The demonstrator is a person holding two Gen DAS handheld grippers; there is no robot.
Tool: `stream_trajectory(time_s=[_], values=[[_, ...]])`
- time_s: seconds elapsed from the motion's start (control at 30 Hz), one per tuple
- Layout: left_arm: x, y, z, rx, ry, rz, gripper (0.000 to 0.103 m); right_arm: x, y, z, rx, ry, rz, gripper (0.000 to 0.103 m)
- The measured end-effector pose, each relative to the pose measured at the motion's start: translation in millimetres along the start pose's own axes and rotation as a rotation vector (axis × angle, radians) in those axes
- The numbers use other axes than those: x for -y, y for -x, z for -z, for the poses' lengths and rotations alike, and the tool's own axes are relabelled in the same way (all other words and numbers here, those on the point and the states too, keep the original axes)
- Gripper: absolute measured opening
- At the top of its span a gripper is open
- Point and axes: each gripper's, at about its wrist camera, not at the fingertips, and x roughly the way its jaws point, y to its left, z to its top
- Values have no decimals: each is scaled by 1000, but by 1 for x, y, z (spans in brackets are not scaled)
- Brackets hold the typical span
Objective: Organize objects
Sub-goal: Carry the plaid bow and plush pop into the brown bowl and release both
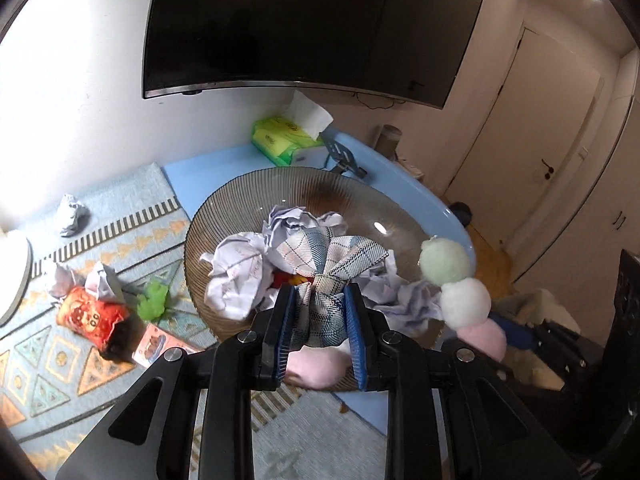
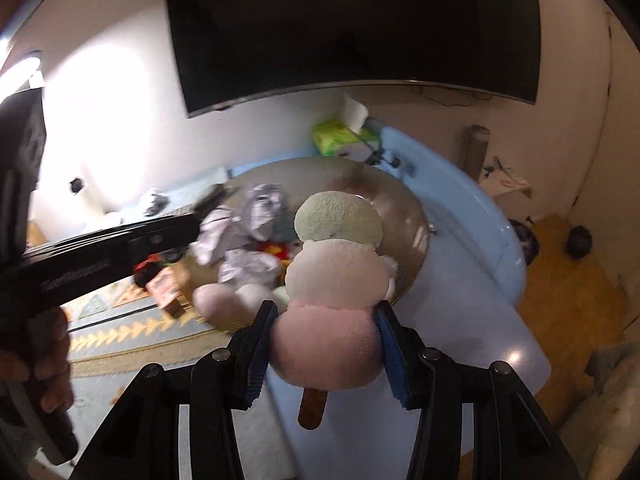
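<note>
My left gripper (image 1: 320, 300) is shut on a plaid cloth (image 1: 320, 276) and holds it over a ribbed glass bowl (image 1: 224, 216). The bowl holds crumpled paper balls (image 1: 236, 268) and a red item under them. My right gripper (image 2: 326, 320) is shut on the pink bottom ball of a plush three-ball skewer (image 2: 332, 272), green on top, white in the middle, with a brown stick below. It holds the skewer up just right of the bowl (image 2: 400, 208). The skewer also shows in the left wrist view (image 1: 460, 284). A pink plush (image 1: 316, 368) lies at the bowl's near edge.
A patterned mat (image 1: 100, 248) on the blue table (image 1: 400, 184) carries a red snack pack (image 1: 92, 316), a green toy (image 1: 152, 300), a small box (image 1: 160, 348) and loose paper balls (image 1: 72, 212). A green tissue box (image 1: 280, 140) and a phone stand (image 1: 344, 156) stand behind the bowl. A TV hangs above.
</note>
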Motion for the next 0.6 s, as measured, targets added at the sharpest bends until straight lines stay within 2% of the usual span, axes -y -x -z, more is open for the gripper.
stream_trajectory(time_s=[0.2,0.33,0.5,0.6], values=[[-1,-16,-12,6,-26,-46,23,16,-27,-29,22,-9,109,48],[-4,-28,-19,-8,-30,-73,23,17,-41,-41,29,-15,108,48],[-2,-36,-18,-38,-63,-85,23,3,-59,-36,-5,60,108,48],[1,-42,-16,-60,-86,-93,23,-6,-61,-28,9,114,133,49]])
